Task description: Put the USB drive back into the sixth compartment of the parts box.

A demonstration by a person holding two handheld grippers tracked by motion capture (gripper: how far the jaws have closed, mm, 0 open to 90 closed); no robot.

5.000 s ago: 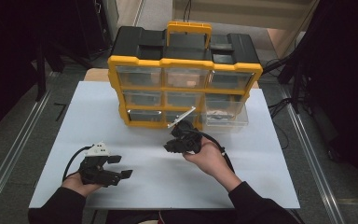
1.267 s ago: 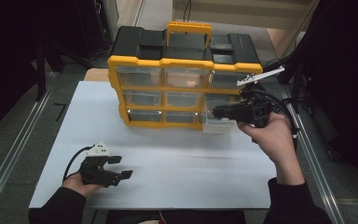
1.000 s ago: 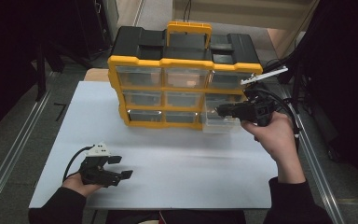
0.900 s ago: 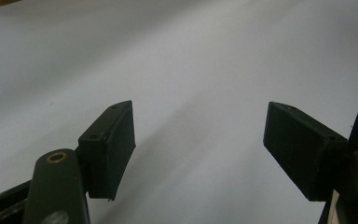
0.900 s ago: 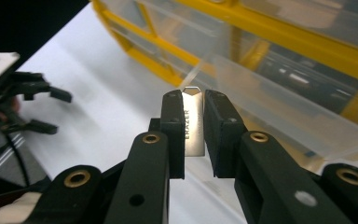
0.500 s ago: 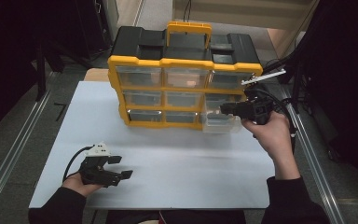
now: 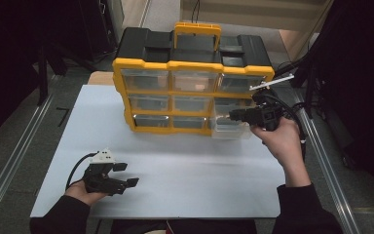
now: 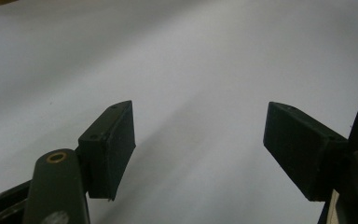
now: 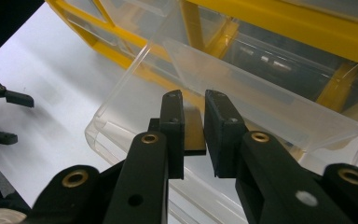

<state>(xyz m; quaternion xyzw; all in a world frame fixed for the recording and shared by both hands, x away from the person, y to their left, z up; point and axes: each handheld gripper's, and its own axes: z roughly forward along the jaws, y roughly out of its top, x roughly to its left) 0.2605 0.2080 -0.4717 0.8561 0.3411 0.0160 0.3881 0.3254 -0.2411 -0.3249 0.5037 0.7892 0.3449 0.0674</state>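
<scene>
White table, dark room; left hand-held gripper wide, right hand-held gripper nearly closed over pulled-out drawer.

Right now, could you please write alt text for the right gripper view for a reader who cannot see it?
The right gripper, its two black jaws nearly shut with a small dark flat piece between them, is over a clear plastic drawer pulled out of a yellow organizer. The white table lies at left.
</scene>
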